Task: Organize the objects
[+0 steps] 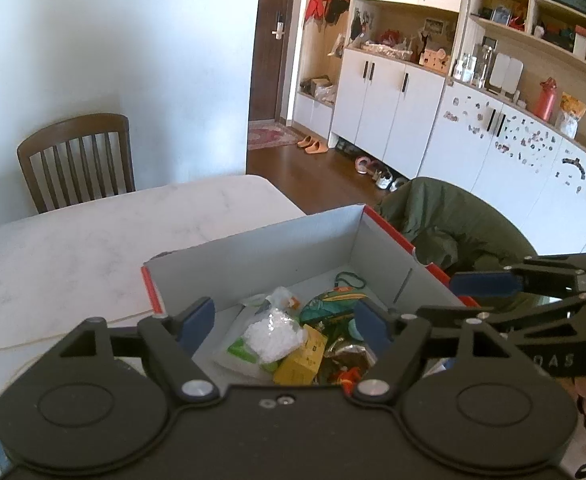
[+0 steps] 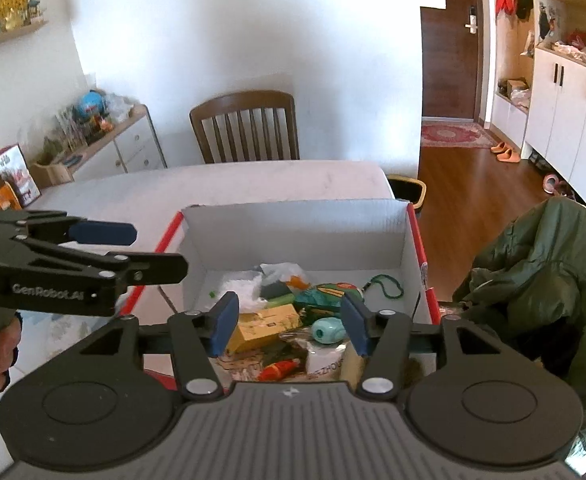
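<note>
Right wrist: gripper [image 2: 289,326] hides box [image 2: 293,228] contents.

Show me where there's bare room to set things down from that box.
The marble table is bare between the box's far wall and the wooden chair, and left of the box's red edge. Inside, only the strip along the far wall is free. The near half is crowded: yellow carton, teal item, wrappers.
</note>
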Motion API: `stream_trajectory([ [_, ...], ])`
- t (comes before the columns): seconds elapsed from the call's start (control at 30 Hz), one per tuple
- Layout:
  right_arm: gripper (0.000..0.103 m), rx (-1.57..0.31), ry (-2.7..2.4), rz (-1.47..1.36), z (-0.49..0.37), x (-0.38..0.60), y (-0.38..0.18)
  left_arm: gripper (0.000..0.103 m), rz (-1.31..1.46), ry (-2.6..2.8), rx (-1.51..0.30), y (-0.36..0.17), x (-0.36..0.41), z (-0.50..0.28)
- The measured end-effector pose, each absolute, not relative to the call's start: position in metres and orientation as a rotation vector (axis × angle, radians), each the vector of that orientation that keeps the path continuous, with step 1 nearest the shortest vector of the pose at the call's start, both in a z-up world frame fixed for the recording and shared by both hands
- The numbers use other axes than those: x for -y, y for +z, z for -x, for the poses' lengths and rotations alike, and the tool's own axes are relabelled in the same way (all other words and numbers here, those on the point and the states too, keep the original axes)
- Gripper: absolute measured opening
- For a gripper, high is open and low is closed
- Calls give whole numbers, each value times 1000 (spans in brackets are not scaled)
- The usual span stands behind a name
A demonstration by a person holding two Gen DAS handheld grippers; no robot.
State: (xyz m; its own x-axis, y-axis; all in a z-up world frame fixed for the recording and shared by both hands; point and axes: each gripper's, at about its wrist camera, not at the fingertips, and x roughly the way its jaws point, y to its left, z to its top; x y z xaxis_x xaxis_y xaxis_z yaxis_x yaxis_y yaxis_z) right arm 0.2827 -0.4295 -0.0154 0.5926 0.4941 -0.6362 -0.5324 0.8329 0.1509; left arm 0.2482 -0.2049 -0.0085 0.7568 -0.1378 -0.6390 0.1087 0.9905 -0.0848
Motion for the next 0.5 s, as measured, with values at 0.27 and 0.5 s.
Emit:
stream_trajectory([
  [0.27,60,-694,593,9,-256,426,-3,83,59,-152,-653,7,190,-218],
  [0.5,66,-677,586,-37,-235,425,4,85,68,-166,-625,12,179,-200],
])
